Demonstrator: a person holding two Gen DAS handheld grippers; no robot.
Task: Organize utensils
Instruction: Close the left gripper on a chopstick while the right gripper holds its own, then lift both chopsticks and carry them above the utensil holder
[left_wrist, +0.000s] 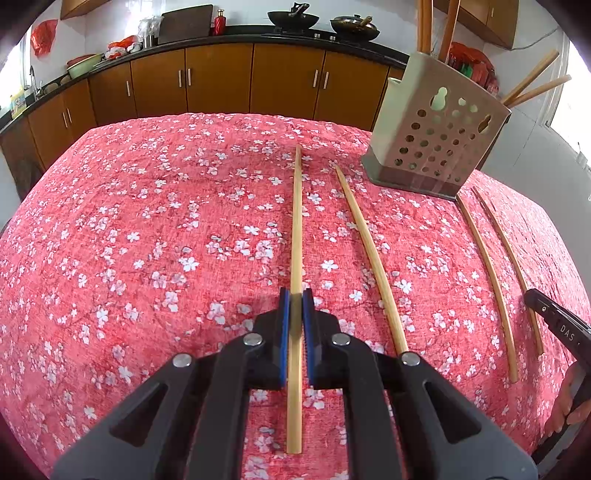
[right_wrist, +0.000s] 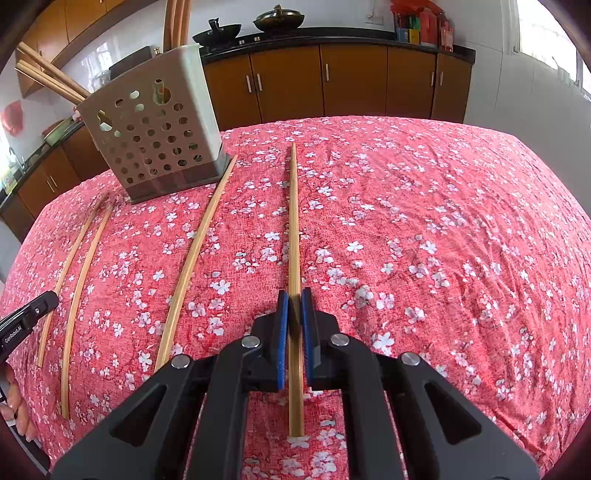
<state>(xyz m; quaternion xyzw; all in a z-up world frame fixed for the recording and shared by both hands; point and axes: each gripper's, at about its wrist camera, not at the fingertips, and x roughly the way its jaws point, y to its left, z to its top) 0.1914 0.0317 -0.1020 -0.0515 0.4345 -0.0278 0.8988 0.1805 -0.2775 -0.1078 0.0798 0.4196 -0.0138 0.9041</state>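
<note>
Several bamboo chopsticks lie lengthwise on the red floral tablecloth (left_wrist: 147, 240). In the left wrist view my left gripper (left_wrist: 295, 299) is shut on the leftmost chopstick (left_wrist: 296, 221), blue pads pressing its sides near its middle. In the right wrist view my right gripper (right_wrist: 294, 299) is shut the same way on the rightmost chopstick (right_wrist: 293, 221). Two loose chopsticks (left_wrist: 369, 258) (left_wrist: 487, 277) lie between them. A beige perforated utensil holder (left_wrist: 436, 140) (right_wrist: 155, 136) stands at the far end and holds several chopsticks.
The right gripper's tip (left_wrist: 554, 321) and a hand (left_wrist: 569, 406) show at the right edge of the left wrist view. Brown kitchen cabinets (left_wrist: 221, 81) and a black counter with woks (left_wrist: 291, 18) run behind the table. The tablecloth (right_wrist: 443, 240) spreads wide to the right.
</note>
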